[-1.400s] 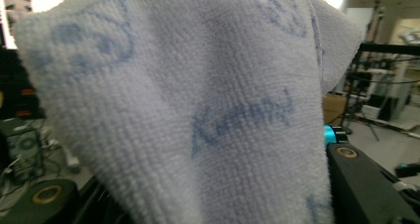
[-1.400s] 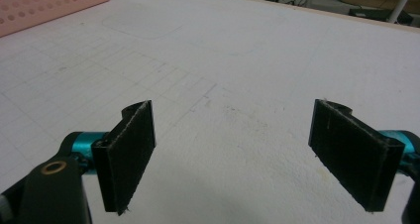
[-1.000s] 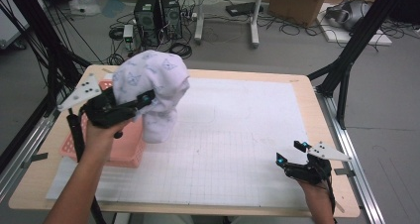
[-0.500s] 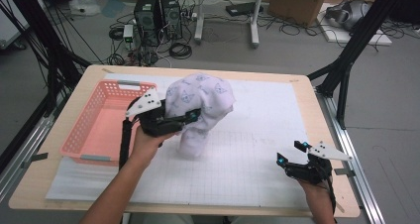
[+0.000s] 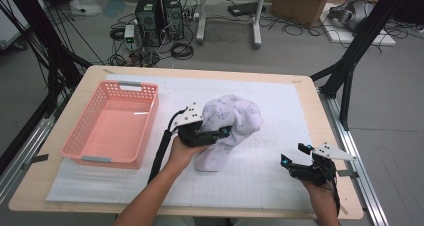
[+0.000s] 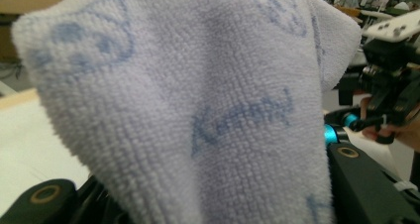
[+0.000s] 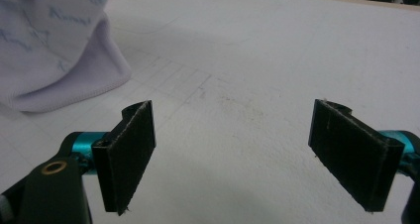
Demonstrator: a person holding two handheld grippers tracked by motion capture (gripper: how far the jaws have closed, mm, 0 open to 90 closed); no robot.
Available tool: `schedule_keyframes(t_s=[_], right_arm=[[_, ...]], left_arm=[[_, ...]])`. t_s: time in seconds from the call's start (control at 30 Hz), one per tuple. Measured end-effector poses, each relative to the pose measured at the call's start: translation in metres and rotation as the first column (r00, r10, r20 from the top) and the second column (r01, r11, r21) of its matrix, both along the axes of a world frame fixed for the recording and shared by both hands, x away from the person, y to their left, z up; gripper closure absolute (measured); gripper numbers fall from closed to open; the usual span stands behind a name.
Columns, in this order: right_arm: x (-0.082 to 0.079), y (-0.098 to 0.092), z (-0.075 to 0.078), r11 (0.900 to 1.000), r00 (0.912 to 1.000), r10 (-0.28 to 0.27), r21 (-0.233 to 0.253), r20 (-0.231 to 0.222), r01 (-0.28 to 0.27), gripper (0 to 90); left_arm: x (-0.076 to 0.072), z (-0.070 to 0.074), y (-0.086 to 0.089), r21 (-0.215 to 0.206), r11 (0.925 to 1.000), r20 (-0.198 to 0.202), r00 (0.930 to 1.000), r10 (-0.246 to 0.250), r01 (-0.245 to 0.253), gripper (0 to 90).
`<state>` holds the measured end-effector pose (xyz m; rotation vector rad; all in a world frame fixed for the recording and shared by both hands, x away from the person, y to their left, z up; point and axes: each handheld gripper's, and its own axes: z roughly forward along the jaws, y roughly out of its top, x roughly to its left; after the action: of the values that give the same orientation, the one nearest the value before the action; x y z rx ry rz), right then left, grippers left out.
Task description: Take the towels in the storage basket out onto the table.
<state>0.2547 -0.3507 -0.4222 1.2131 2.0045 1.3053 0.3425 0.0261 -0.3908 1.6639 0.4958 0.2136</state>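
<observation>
A pale lilac towel (image 5: 229,126) with blue prints hangs bunched from my left gripper (image 5: 222,132), which is shut on it over the middle of the white mat; its lower end touches the mat. In the left gripper view the towel (image 6: 198,105) drapes over the jaws and hides them. My right gripper (image 5: 295,155) rests low near the mat's front right, open, nothing between its jaws. In the right gripper view its pads (image 7: 126,154) stand wide apart (image 7: 235,157), with the towel's hem (image 7: 54,60) at far left.
An empty pink plastic basket (image 5: 82,148) sits on the left of the table. The white gridded mat (image 5: 280,106) covers most of the wooden tabletop. Black frame legs and cables stand beyond the table's edges.
My left gripper has carried the towel from above the basket rightward and down to the middle of the mat. The right gripper has stayed put.
</observation>
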Motion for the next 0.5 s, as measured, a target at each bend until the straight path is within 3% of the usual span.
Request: schedule_keyframes(t_s=[0.1, 0.17, 0.2, 0.33, 0.4, 0.47, 0.5], right_arm=[[0.000, -0.002, -0.001, 1.000, 1.0000, -0.005, -0.002, -0.005, 0.005, 17.0], [0.000, -0.003, -0.001, 1.000, 1.0000, -0.006, -0.007, -0.006, 0.006, 17.0], [0.000, -0.002, -0.001, 1.000, 1.0000, -0.005, -0.009, -0.003, 0.005, 17.0], [0.001, -0.001, -0.002, 1.000, 1.0000, 0.000, -0.019, -0.008, 0.000, 17.0], [0.001, -0.001, -0.002, 1.000, 0.9999, 0.002, -0.018, -0.010, -0.002, 17.0], [0.001, 0.000, -0.002, 1.000, 0.9999, 0.002, -0.022, -0.011, -0.002, 16.9], [0.002, 0.000, -0.002, 1.000, 1.0000, 0.005, -0.025, -0.006, -0.005, 17.0]], left_arm=[[0.005, -0.015, -0.011, 0.075, 0.9971, -0.027, 0.9996, -0.006, 0.008, 56.0], [0.007, -0.019, -0.013, 0.087, 0.9962, -0.037, 0.9993, -0.003, 0.006, 53.8], [0.010, -0.025, -0.016, 0.104, 0.9945, -0.078, 0.9969, 0.015, -0.007, 50.7], [0.014, -0.028, -0.014, 0.142, 0.9882, -0.149, 0.9857, 0.078, -0.057, 27.5], [0.012, -0.021, -0.007, 0.141, 0.9854, -0.144, 0.9827, 0.116, -0.096, 19.7], [0.008, -0.012, 0.002, 0.125, 0.9841, -0.107, 0.9844, 0.140, -0.126, 20.4], [0.008, -0.012, 0.002, 0.125, 0.9841, -0.107, 0.9844, 0.140, -0.126, 20.4]])
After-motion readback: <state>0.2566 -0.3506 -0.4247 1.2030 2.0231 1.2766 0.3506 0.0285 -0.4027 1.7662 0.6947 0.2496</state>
